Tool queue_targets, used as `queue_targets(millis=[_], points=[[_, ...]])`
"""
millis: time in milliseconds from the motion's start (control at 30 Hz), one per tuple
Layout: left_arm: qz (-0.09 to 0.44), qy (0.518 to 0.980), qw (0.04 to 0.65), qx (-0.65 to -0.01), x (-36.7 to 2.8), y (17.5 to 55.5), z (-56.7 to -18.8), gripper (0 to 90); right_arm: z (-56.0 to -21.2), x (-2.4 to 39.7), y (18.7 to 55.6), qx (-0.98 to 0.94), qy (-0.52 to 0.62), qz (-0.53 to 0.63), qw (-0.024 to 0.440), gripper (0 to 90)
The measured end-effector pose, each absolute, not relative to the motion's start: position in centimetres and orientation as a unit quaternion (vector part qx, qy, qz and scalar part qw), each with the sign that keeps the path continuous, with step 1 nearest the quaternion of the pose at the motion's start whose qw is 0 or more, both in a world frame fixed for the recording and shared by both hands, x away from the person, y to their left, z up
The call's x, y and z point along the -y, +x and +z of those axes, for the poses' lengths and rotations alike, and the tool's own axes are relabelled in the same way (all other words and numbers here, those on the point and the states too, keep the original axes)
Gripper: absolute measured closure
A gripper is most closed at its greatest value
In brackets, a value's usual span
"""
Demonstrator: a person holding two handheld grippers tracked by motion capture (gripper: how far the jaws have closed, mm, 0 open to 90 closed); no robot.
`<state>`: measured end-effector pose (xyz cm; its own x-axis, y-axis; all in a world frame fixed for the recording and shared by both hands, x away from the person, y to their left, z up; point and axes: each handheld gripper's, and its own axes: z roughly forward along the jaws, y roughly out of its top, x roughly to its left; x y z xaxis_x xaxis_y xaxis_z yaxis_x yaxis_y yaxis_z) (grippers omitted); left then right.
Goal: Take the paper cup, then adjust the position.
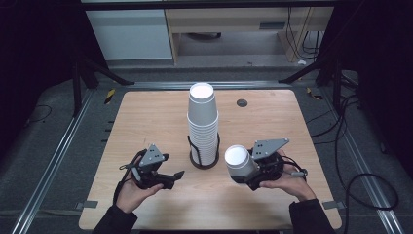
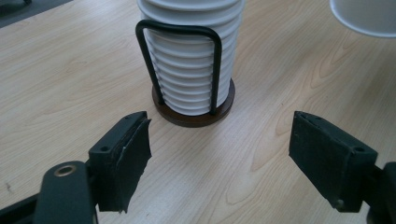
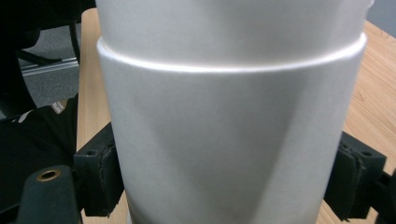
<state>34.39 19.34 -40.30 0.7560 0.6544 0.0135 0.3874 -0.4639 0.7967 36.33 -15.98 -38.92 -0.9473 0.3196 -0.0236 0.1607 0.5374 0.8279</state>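
Note:
A tall stack of white paper cups [image 1: 203,119] stands upside down in a black wire holder [image 1: 204,160] with a dark round base, at the middle of the wooden table [image 1: 146,117]. To its right, my right gripper [image 1: 251,176] is shut on a white paper cup [image 1: 239,162], its closed bottom facing up. In the right gripper view the cup [image 3: 233,116] sits between the pads, which press its wall in. My left gripper [image 1: 171,178] stands open and holds nothing, left of the holder. In the left gripper view the stack [image 2: 191,60] lies ahead of that gripper [image 2: 219,149].
A small dark grommet [image 1: 242,103] sits in the tabletop at the back right. Metal rails [image 1: 58,146] run along both sides of the table, and black cables [image 1: 350,175] trail on the floor to the right. A light cabinet [image 1: 129,29] stands behind.

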Motion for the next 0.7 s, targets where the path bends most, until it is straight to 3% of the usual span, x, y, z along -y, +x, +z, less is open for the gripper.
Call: queue_targets(millis=[700], points=[[0.117, 0.857, 0.430, -0.259, -17.5, 33.4, -39.4, 18.8, -39.6, 13.7, 36.3, -0.895, 0.092, 0.434, 0.052, 16.4]])
